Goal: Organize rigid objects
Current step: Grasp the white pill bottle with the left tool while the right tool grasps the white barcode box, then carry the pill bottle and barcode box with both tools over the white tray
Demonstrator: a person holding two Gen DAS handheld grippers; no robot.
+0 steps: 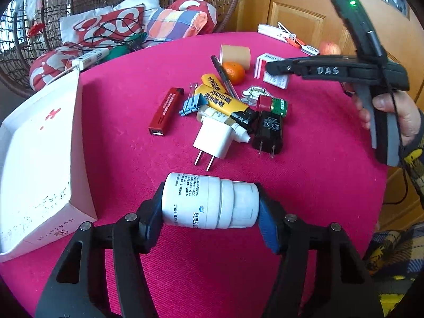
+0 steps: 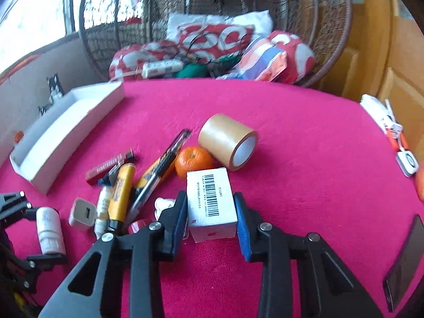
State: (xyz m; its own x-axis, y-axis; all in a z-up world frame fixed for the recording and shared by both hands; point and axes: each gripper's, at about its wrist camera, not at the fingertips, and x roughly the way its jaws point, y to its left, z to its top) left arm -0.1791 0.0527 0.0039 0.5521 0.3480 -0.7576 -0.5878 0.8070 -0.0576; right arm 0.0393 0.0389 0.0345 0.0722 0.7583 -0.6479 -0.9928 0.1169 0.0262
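The left tool (image 1: 210, 204) is clenched on a white pill bottle (image 1: 210, 201), which lies crosswise between its pads, base against the left pad and cap against the blue right pad, just above the pink cloth of the desk (image 1: 304, 172). The right tool (image 2: 210, 212) has its blue pads set against the two sides of a small white barcoded box (image 2: 210, 201); the pads appear to press on it, and the box's lower end sits at desk level. An open white tray (image 1: 39, 159) stands at the left edge of the desk; nothing can be made out inside it from either view. The remaining clutter lies in a loose heap at mid-desk: a red power bank (image 1: 165, 111), a blue binder clip (image 1: 190, 104), two yellow tubes (image 1: 225, 98) lying side by side, a small white dropper bottle (image 1: 225, 123), a white plug adapter (image 1: 213, 139) with prongs toward the camera, a black plug adapter (image 1: 267, 132) just beside it, and a green and red battery (image 1: 273, 103). Behind the heap an orange (image 1: 233, 72) touches a roll of tan tape (image 1: 235, 54) lying on its side, and a dark pen (image 1: 222, 75) leans across the tubes. A hand (image 1: 389, 114) in a patterned sleeve holds the right tool's grip at the right edge of the left wrist view. A wicker chair with red cushions (image 1: 106, 23) stands beyond the desk.
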